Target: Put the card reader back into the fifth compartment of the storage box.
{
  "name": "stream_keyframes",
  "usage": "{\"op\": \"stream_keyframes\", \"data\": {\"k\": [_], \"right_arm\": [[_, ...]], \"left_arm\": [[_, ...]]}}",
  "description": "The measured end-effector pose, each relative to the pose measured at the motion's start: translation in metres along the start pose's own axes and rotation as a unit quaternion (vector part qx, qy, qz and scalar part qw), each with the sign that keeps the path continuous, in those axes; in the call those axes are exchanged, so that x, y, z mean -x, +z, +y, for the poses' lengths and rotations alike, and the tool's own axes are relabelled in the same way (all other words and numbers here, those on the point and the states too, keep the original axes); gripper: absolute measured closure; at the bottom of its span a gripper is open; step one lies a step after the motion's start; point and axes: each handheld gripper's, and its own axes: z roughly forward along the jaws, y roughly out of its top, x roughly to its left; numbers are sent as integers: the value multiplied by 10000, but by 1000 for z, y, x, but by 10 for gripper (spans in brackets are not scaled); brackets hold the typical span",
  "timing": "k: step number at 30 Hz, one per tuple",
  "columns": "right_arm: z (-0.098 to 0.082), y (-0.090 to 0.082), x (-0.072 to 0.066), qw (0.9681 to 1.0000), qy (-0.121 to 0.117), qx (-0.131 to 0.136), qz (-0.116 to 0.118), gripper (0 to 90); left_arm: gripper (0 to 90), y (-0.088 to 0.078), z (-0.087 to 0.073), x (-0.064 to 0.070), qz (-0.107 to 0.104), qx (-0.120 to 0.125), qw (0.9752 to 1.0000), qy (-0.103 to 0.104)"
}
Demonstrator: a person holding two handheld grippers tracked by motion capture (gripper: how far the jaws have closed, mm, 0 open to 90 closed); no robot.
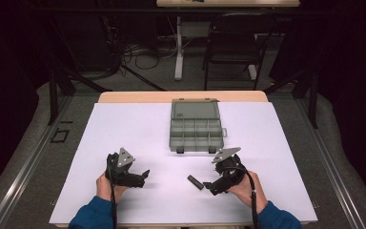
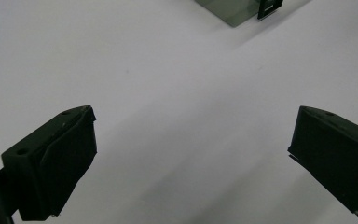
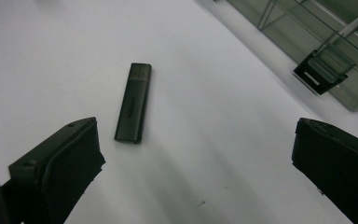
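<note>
USB stick (image 3: 133, 103) lies flat on our white desk (image 1: 138, 129), just at 9 o'clock of our right claw (image 1: 208, 185), which is spread wide. Left claw (image 1: 146, 174) is spread too, holding nothing. Compartment box (image 1: 196, 129) sits open at 12.

Beyond the right gripper's (image 3: 193, 154) spread jaws, the organizer box (image 3: 317, 42) runs off the picture's top-right edge; printing along the USB stick (image 3: 133, 102) near the left jaw's tip is too small to read.
</note>
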Motion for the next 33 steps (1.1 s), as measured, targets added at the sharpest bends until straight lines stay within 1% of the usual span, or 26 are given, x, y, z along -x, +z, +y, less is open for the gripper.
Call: {"op": "stream_keyframes", "data": {"k": [3, 5, 12, 15, 18, 22, 27, 30, 33], "right_arm": [[3, 1, -5, 10000, -26, -36, 19, 4], [4, 2, -8, 9999, -91, -58, -1, 9], [10, 3, -14, 9998, -144, -143, -41, 21], [12, 4, -17, 9997, -173, -163, -64, 24], [15, 6, -20, 9994, -257, -214, -88, 24], [18, 10, -23, 9990, -231, -366, -71, 26], [21, 14, -28, 9984, -289, -485, -73, 62], [24, 15, -30, 9979, -327, -541, -102, 108], [26, 18, -33, 9974, -301, -635, -144, 154]], "left_arm": [[0, 1, 0, -1, -42, 7, 10000, -22], [0, 1, 0, -1, -105, 19, 9999, -34], [0, 1, 0, -1, -66, 9, 10000, -8], [0, 1, 0, 0, -100, 7, 9999, 9], [0, 2, 0, 0, -119, 9, 9999, -2], [0, 2, 1, 0, -124, -15, 9999, 23], [0, 2, 1, 0, -160, -18, 9999, 14], [0, 2, 1, 0, -155, -12, 9999, -4], [0, 2, 1, 0, -162, -13, 9999, -6]]}}
